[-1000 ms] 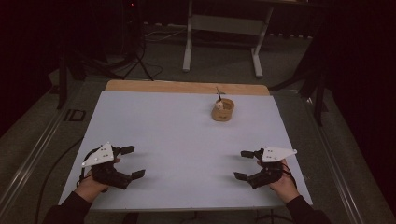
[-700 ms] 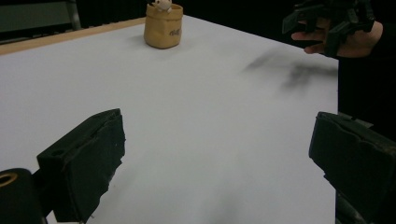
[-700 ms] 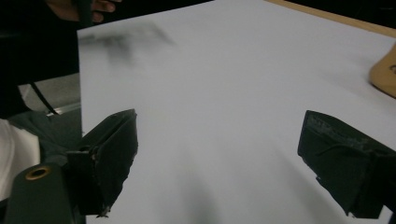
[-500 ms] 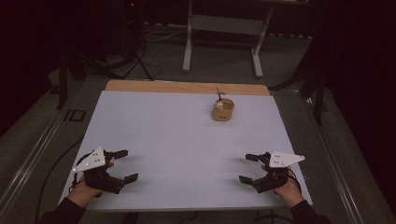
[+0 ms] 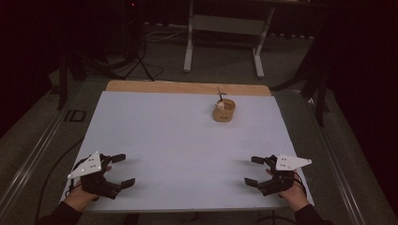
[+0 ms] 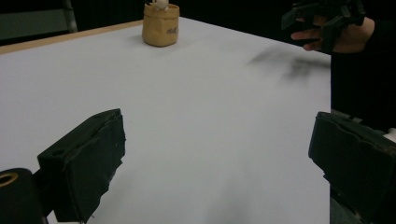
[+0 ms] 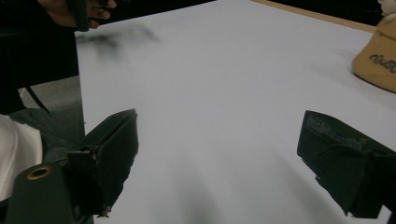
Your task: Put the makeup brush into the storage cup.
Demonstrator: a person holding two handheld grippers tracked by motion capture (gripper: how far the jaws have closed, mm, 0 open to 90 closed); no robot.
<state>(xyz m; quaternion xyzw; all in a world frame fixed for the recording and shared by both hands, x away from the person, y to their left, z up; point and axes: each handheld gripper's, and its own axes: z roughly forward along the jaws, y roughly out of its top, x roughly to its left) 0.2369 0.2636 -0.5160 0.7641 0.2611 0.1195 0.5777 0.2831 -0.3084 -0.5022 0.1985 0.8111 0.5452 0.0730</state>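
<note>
A small tan paper-like pouch [image 5: 224,111] stands upright at the far right of the white tabletop [image 5: 178,136], with a white item and a thin dark stick poking out of its top. It also shows as the pouch [image 6: 160,25] in the left gripper view and the pouch [image 7: 379,58] at the right edge of the right gripper view. My left gripper [image 5: 128,169] hovers near the front left corner, open and holding nothing. My right gripper [image 5: 248,170] sits near the front right, open as well. In their own views the left gripper [image 6: 217,135] and the right gripper [image 7: 219,135] have jaws spread wide over bare surface.
A wooden strip [image 5: 187,87] runs along the table's far edge. Beyond it stand a metal stand's legs [image 5: 223,47] and cables on a dark floor. The other hand [image 6: 336,28] shows far off in the left gripper view, and the left hand [image 7: 77,11] in the right gripper view.
Both grippers have drawn back toward the table's near edge and slightly outward. Their jaws stay open. The pouch has not moved.
</note>
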